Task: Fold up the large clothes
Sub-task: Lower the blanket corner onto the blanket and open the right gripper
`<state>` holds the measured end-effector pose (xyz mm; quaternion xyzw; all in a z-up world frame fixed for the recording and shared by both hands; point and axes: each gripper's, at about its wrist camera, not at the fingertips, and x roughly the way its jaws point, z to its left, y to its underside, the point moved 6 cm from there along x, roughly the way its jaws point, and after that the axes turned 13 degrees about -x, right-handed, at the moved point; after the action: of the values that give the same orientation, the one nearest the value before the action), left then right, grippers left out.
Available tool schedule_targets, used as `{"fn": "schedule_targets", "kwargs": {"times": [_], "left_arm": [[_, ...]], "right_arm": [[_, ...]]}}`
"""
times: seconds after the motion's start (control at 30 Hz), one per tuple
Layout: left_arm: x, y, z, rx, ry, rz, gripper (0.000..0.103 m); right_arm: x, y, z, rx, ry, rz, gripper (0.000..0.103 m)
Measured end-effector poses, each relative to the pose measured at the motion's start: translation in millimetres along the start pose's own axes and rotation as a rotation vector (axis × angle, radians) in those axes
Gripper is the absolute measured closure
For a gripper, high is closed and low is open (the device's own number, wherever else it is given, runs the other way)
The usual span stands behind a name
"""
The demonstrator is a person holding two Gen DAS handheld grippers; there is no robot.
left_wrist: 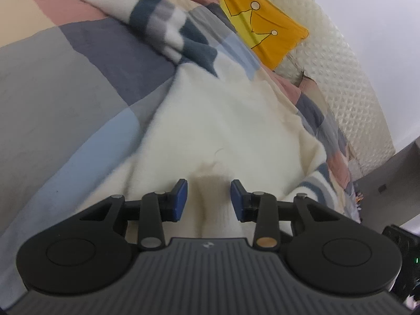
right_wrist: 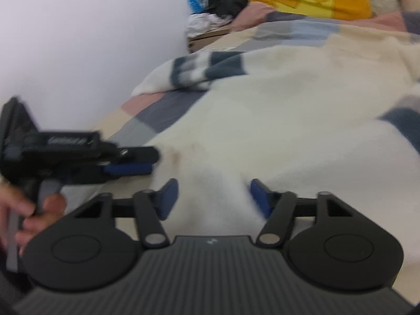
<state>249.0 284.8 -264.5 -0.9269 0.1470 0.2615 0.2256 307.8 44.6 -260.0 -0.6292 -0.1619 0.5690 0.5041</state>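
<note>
- Cream fleece garment with navy-striped sleeves (left_wrist: 223, 120) lies on the pastel checked bedspread (left_wrist: 52, 84);
- my left gripper (left_wrist: 209, 199) straddles a raised fold, pads apart;
- my right gripper (right_wrist: 214, 197) likewise; contact unclear.
</note>
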Motion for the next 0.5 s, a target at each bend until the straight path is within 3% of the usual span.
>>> {"fn": "schedule_targets", "kwargs": {"times": [0.07,0.13,0.3,0.5], "left_arm": [[-3.4,-2.3,1.0,-0.008,0.003,-0.004,0.061],[-8.0,-4.3,3.1,-0.027,0.010,-0.007,0.061],[-30.1,-10.6,5.2,-0.085,0.062,-0.024,0.060],[-40.7,-3.5,7.0,-0.082,0.052,0.013,0.049]], "right_arm": [[-8.7,-3.3,11.0,-0.067,-0.014,-0.012,0.073],[-18.0,-5.9,22.9,-0.137,-0.033,-0.021,0.078],[-44.7,9.0,53.5,-0.350,-0.055,0.012,0.079],[-51.5,38.0,67.8,-0.392,-0.057,0.138,0.079]]}}
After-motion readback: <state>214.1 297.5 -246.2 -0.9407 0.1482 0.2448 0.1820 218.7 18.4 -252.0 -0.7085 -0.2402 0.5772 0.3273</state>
